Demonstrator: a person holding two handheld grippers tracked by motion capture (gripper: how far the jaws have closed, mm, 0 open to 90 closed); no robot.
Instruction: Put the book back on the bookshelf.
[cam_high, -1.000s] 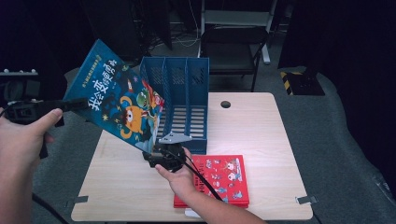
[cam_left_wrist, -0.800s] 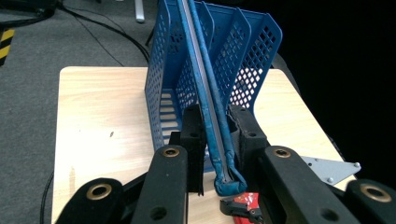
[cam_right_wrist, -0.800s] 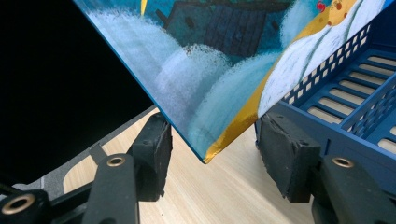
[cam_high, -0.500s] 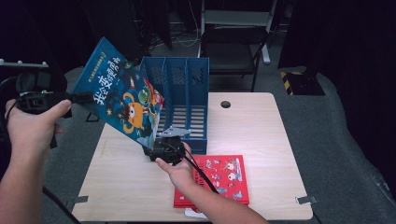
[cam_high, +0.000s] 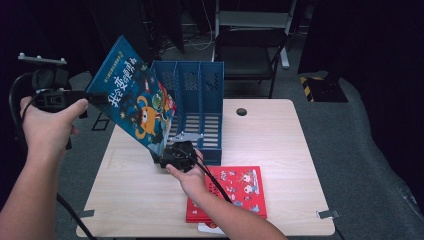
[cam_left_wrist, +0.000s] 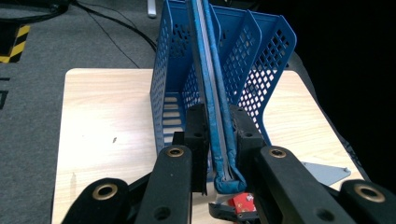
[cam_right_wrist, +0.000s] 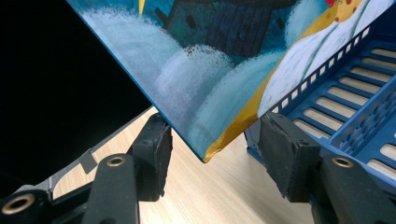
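Two tongs working: left tongs (cam_left_wrist: 219, 140) clamping blue book (cam_high: 137, 100), now lifting it toward the file rack (cam_high: 200, 100) at 1 o'clock; right tongs (cam_right_wrist: 212, 158) open around its lower corner, steadying insertion.

The book (cam_high: 137, 100) has a glossy printed cover, and its blue spine (cam_left_wrist: 219, 135) looks slightly rough. The file rack (cam_high: 200, 90) is blue plastic, smooth, with many small holes. The table (cam_high: 280, 145) is pale wood with a matt finish. The red book (cam_high: 240, 187) has a shiny cover. The pads (cam_right_wrist: 156, 154) are black matt rubber.
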